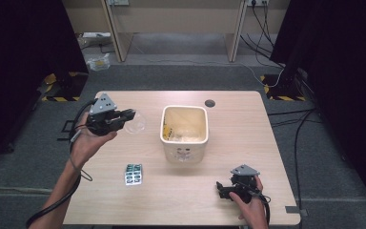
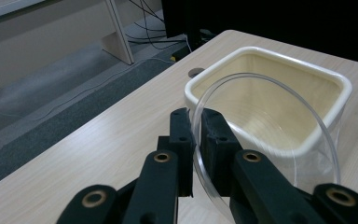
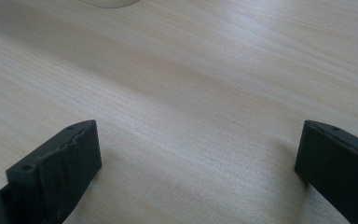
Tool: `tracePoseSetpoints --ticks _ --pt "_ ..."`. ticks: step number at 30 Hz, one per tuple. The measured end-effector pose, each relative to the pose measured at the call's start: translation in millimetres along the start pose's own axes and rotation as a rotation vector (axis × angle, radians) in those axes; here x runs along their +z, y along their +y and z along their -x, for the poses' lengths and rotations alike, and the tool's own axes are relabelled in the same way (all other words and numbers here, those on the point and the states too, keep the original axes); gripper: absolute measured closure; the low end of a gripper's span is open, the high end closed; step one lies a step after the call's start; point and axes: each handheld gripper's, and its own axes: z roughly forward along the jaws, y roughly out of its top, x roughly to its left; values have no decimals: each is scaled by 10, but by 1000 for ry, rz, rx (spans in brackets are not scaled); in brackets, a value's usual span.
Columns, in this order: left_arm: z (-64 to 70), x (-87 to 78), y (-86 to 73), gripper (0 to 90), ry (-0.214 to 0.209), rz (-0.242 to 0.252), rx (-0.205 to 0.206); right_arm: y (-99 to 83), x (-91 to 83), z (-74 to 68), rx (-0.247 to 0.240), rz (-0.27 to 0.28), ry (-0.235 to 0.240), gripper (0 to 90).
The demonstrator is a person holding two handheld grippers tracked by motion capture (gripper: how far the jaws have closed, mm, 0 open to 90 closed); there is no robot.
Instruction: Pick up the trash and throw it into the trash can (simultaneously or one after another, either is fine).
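My left gripper [image 1: 129, 115] is held above the table's left side, shut on the rim of a clear plastic cup [image 1: 136, 122]. In the left gripper view the cup [image 2: 279, 140] lies tilted, its rim pinched between the two black fingertips [image 2: 182, 140], just short of a cream square bin [image 2: 307, 79]. That bin [image 1: 184, 140] stands mid-table with scraps of litter at its bottom. My right gripper [image 1: 220, 190] rests low near the front right edge, jaws wide apart over bare wood [image 3: 191, 116]. A blister pack [image 1: 133, 174] lies flat in front of the bin, to its left.
The wooden table [image 1: 248, 143] has a round cable hole [image 1: 210, 103] at the back. Beyond it are grey floor, desk legs, trailing cables [image 1: 267, 28] and black curtains on both sides.
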Motion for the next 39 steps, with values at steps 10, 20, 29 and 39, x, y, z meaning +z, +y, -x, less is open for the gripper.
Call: tracePoseSetpoints --ticks 10,20,29,39 --pt "118 117 202 831 -29 30 36 0 1 0 0 2 0 3" --pt "232 253 368 831 -70 48 34 0 2 1 0 2 1 3" --pt "341 406 477 831 -98 50 45 0 2 2 -2 2 2 3" --pt "417 577 556 831 -123 38 46 2 1 4 -2 1 6 3"
